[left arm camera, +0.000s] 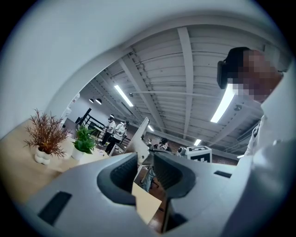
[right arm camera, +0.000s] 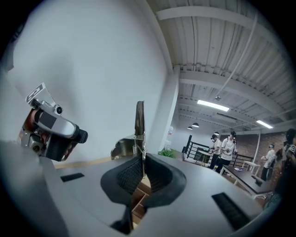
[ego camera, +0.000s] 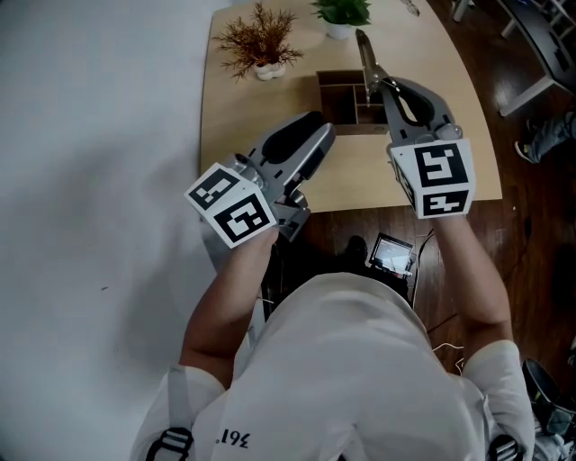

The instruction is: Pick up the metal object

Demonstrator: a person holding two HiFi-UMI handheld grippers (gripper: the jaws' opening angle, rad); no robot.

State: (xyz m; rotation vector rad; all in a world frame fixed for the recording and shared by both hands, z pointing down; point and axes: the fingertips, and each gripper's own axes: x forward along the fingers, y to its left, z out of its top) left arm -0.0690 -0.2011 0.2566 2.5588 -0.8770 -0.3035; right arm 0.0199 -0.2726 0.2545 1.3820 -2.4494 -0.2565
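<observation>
- Metal object (ego camera: pixel 364 52) is pinched in my right gripper (ego camera: pixel 376 83); it is a thin bright strip with a small spring, and it sticks out past the fingertips
- In the right gripper view, the right gripper (right arm camera: pixel 141 170) has both pads pressed onto the strip (right arm camera: pixel 139 115) from either side; the strip stands upright there
- From the head view, the held piece lies over the wooden organiser (ego camera: pixel 340 97) on the table (ego camera: pixel 234 117); I cannot tell whether it touches the box
- My left gripper (ego camera: pixel 315 128) hovers over the table, near the organiser's left side; in its own view the left gripper (left arm camera: pixel 145 172) is spread, with nothing between the pads
- That same view shows the metal piece (left arm camera: pixel 138 134) beyond the gap
- Dried reddish plant (ego camera: pixel 261 40) and green plant (ego camera: pixel 342 13) stand at the table's far edge, apart from both tools
</observation>
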